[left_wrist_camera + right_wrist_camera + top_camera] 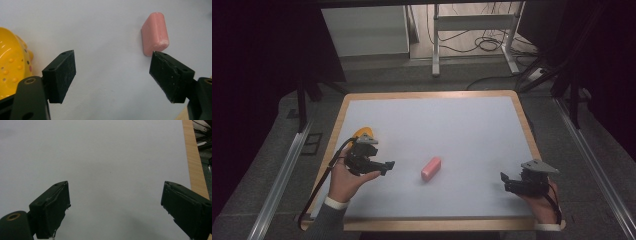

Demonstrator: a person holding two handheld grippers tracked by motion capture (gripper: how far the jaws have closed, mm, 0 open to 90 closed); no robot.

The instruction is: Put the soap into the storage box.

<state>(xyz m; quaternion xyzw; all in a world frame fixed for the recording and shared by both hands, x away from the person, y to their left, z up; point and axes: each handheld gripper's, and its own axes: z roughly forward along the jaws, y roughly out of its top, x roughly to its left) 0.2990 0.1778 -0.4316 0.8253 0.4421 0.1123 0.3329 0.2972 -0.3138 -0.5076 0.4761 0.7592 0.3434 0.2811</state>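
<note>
The left tool (382, 167) is held in the person's left hand (346, 179) above the near left part of the tabletop (472, 125), its jaws spread wide with nothing between them. In the left gripper view (112, 75) the two black pads stand well apart over bare white surface. A pink block (154, 33) with rounded edges lies on the white sheet just beyond the tip of one jaw, close to it; whether they touch cannot be told. In the high view the pink block (431, 168) rests near the middle of the tabletop, a little toward the near edge, to the right of the left tool and apart from it. A yellow dish (11, 67) with small bumps and dots sits at the other side of that tool; in the high view the yellow dish (363, 133) peeks out just behind the tool, near the wooden left border.

The right tool (507, 181) is held in the right hand (544, 202) at the near right corner, well apart from the pink block. Its jaws are also spread wide and hold nothing; the right gripper view (115, 202) shows plain white surface between them and the wooden border (193, 157) running along one side.
</note>
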